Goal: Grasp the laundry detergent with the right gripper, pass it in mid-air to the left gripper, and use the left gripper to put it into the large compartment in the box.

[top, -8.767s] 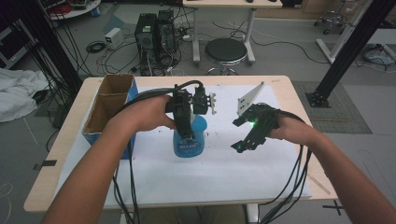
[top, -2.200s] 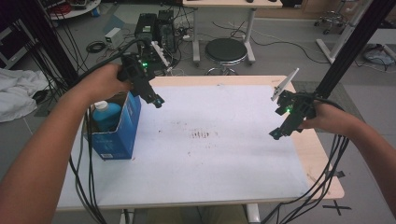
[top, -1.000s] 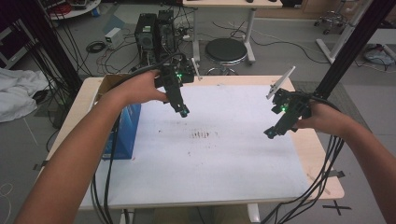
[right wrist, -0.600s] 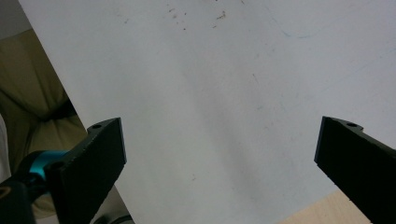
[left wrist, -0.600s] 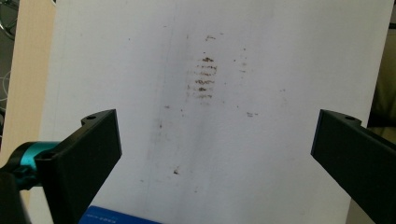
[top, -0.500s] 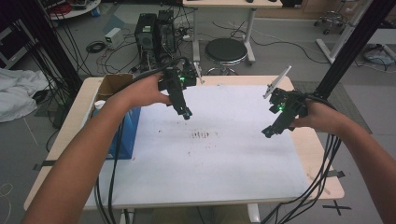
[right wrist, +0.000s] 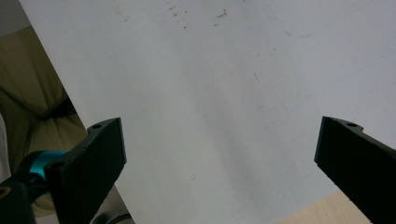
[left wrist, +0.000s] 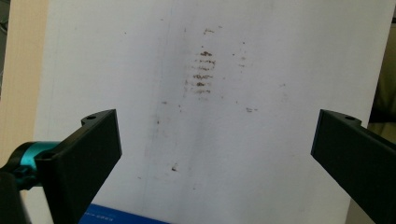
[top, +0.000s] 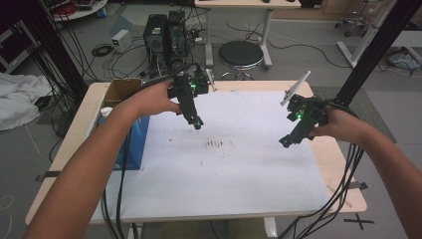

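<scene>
Over the white sheet (top: 219, 164) on the tabletop, my left tool (top: 196, 122) has swung in from the blue box (top: 130, 142) at far left, jaws spread, empty; right tool (top: 287, 141) likewise spread, so the drop-off looks finished.

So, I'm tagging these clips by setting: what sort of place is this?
Probably a lab or workshop: computer towers and loose cables on the floor, black frame posts, and a stool behind the table.
</scene>
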A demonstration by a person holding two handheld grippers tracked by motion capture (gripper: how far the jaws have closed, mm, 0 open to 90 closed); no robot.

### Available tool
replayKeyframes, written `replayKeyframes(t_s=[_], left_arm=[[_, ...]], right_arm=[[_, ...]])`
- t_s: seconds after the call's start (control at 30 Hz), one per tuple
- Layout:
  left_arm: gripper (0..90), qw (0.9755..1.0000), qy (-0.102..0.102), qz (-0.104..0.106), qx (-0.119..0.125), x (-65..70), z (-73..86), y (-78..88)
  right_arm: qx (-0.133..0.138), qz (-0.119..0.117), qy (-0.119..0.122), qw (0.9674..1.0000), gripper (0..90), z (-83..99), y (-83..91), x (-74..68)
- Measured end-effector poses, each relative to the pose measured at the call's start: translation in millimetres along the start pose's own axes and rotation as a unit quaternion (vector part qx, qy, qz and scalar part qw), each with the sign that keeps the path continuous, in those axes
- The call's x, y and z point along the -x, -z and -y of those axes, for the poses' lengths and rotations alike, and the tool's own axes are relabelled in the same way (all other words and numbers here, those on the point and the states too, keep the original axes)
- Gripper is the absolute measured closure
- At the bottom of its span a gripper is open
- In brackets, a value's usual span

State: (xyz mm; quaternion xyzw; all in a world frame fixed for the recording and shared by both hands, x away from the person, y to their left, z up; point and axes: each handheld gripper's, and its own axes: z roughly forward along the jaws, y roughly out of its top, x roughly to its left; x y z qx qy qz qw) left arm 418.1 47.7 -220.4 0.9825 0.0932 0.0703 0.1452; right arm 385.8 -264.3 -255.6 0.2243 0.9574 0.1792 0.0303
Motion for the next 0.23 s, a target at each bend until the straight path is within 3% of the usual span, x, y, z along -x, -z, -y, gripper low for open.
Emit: replayKeyframes(t_s=[0.23], left_arm=[[1.7, 1.0, 0.001, -0.002, 0.002, 0.7, 2.0, 2.2]], right_arm=[[0.0, 0.001, -0.001, 1.0, 1.1, 0.3, 0.2, -1.0]])
